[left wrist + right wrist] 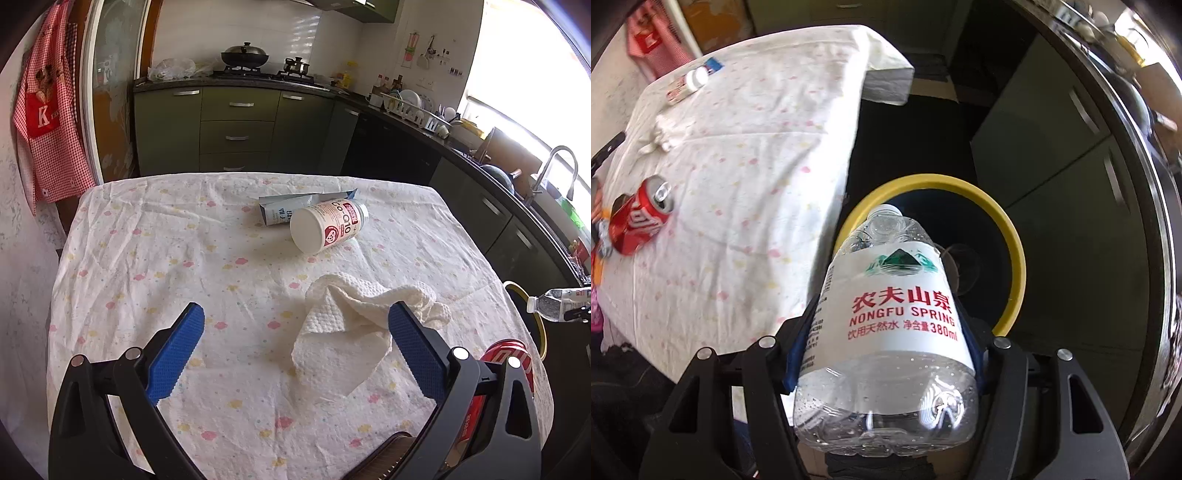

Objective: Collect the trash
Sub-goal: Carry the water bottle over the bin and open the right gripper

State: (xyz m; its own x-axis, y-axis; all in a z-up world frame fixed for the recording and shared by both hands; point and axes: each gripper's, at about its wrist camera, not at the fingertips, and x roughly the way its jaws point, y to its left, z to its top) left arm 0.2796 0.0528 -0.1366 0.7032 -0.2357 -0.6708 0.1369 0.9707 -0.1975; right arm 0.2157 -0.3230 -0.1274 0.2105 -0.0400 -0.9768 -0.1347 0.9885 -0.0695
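Observation:
My right gripper (886, 310) is shut on a clear plastic water bottle (886, 332) with a white label, held cap-down over a yellow-rimmed black bin (1012, 236) beside the table. The same bottle (554, 303) shows at the right edge of the left wrist view, above the bin (517, 288). My left gripper (295, 317) stands open low over the table, with a crumpled white paper towel (347, 325) between and just beyond its blue pads. A white pill bottle (327, 225) lies on its side against a flattened carton (284, 210). A red soda can (639, 218) lies near the table's front.
The table wears a white cloth (155, 258) with small pastel prints. Dark kitchen cabinets (236, 129) run behind and along the right, with a stove, a dish rack and a sink tap (561, 166). A red checked apron (48, 118) hangs at the left wall.

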